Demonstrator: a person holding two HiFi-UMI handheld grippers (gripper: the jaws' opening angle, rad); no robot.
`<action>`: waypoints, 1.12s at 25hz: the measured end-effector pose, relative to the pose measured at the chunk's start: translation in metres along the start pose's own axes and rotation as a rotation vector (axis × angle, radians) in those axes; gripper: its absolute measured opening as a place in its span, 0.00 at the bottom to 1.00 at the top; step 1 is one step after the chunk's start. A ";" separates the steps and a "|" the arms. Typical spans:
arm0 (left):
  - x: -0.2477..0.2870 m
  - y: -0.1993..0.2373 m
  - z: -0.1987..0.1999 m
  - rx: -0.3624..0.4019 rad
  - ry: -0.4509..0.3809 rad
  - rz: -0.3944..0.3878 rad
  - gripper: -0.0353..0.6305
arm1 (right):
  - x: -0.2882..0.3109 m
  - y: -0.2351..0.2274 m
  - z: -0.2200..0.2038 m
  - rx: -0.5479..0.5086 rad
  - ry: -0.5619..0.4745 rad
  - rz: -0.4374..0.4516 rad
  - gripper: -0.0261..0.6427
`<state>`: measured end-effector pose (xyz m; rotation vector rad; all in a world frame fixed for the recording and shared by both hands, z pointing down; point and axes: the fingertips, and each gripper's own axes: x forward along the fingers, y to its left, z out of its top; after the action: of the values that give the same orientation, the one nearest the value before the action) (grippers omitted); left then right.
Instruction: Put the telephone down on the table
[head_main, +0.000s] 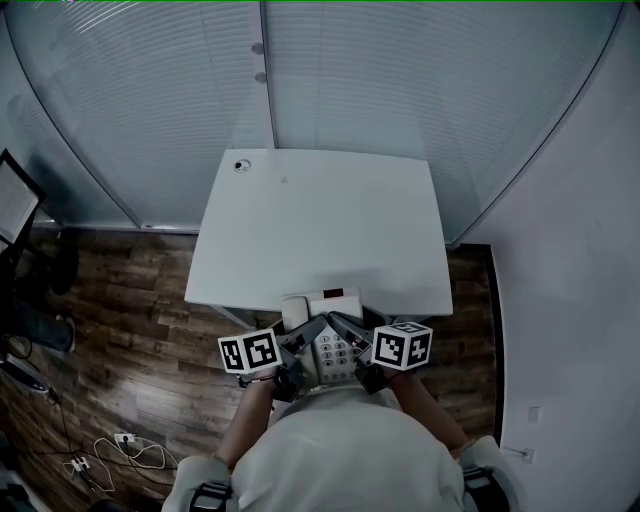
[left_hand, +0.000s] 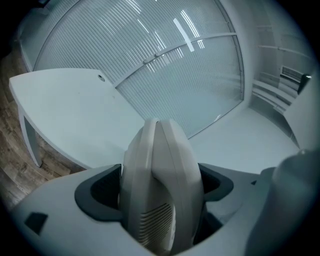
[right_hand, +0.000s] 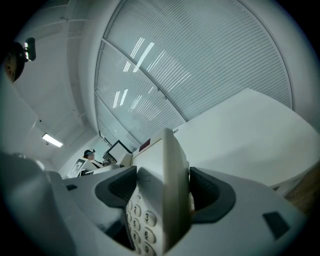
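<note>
A white desk telephone (head_main: 325, 335) with a grey keypad and its handset on the left side hangs between both grippers, just in front of the near edge of the white table (head_main: 320, 225). My left gripper (head_main: 290, 350) is shut on the telephone's (left_hand: 161, 185) handset side. My right gripper (head_main: 360, 350) is shut on the telephone's (right_hand: 162, 195) right edge, beside the number keys. The phone is held above the floor, not resting on the table.
The table stands against a wall of frosted glass panels (head_main: 330, 80). A small round grommet (head_main: 240, 165) sits at its far left corner. Dark wooden floor (head_main: 130, 330) with cables (head_main: 120, 450) lies to the left; a monitor (head_main: 15, 205) stands at the far left.
</note>
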<state>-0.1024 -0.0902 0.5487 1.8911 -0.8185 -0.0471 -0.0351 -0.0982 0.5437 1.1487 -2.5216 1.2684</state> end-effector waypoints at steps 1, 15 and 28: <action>0.000 0.000 0.000 0.000 0.002 0.001 0.72 | 0.000 0.000 0.000 0.001 -0.001 -0.001 0.53; 0.048 0.018 0.039 -0.008 0.041 0.016 0.72 | 0.032 -0.039 0.038 0.042 0.002 -0.009 0.53; 0.102 0.035 0.092 -0.026 0.032 0.019 0.72 | 0.070 -0.080 0.093 0.038 0.029 -0.006 0.53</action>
<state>-0.0773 -0.2285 0.5668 1.8550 -0.8102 -0.0165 -0.0106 -0.2364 0.5626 1.1367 -2.4818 1.3273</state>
